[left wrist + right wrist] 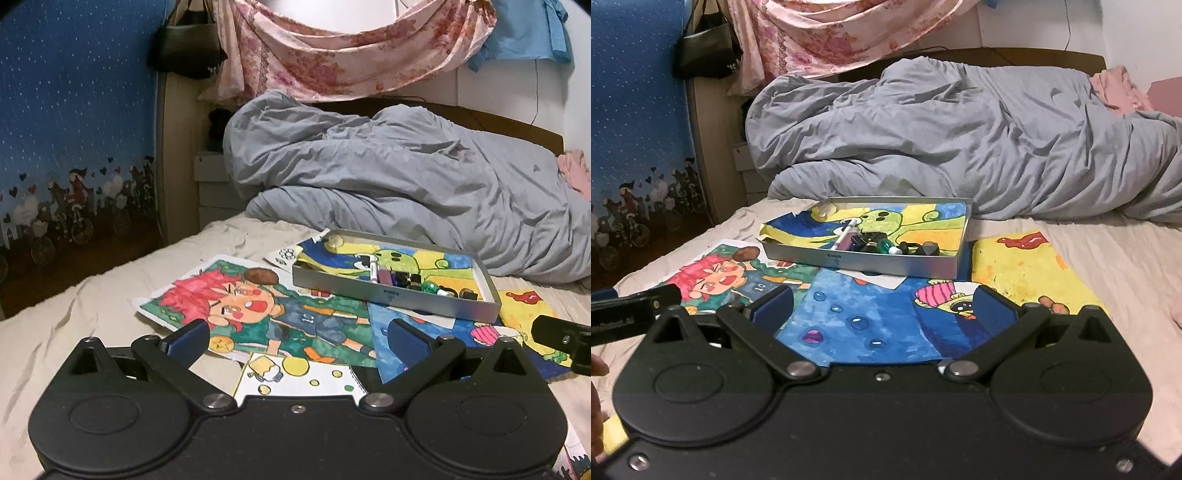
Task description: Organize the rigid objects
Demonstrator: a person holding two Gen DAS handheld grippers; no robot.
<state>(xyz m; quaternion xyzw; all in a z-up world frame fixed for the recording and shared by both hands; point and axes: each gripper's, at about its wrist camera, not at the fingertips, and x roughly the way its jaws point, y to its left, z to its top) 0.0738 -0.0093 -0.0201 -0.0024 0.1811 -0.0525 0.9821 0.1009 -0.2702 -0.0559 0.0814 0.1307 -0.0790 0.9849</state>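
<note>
A shallow silver box (395,295) (886,262) lies on the bed on top of coloured drawings. Inside it lie a white-capped marker (373,271) (846,234) and several small dark and green pieces (428,286) (897,248), on a green and yellow drawing. My left gripper (297,338) is open and empty, hovering over the drawing of a red-haired boy (251,306), short of the box. My right gripper (884,308) is open and empty over a blue drawing (864,317), also short of the box. Each gripper shows at the edge of the other's view.
Several drawings are spread over the beige bedsheet (74,314), including a yellow one (1030,269) right of the box. A bunched grey duvet (388,177) (960,140) lies behind the box. A blue patterned curtain (66,129) hangs at left.
</note>
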